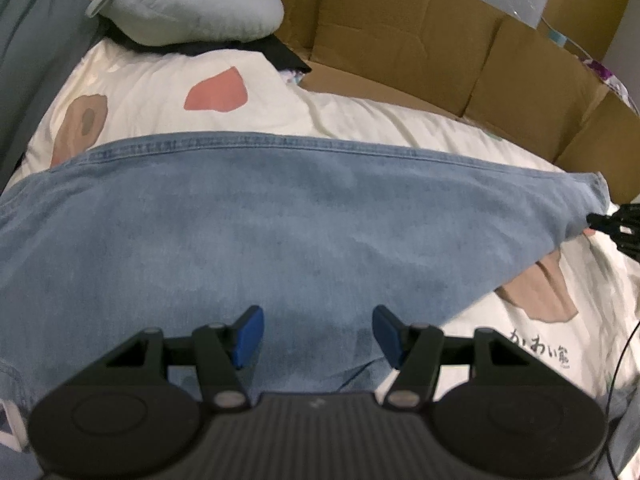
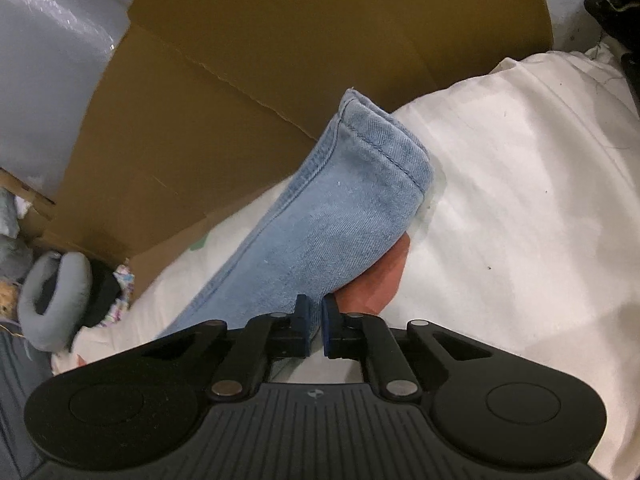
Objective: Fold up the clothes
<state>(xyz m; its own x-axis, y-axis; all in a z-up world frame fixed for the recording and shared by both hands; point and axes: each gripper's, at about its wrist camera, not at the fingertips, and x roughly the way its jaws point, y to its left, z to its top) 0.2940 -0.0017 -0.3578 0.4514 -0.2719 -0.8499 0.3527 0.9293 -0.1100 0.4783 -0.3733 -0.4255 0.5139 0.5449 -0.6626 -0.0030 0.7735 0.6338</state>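
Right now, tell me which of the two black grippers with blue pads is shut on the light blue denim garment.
The right gripper: its jaws pinch the light blue denim garment near its hem, while the left gripper hovers open above it.

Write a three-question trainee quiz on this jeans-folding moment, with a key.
1. True or false: the left gripper is shut on the jeans.
2. What does the right gripper pinch? A) the neck pillow B) the jeans' leg end C) the cardboard
3. Fill in: the jeans lie on a cream ____ with printed patches.

Key: 1 false, its jaws stand open above the denim. 2 B, closed at the leg end. 3 quilt.
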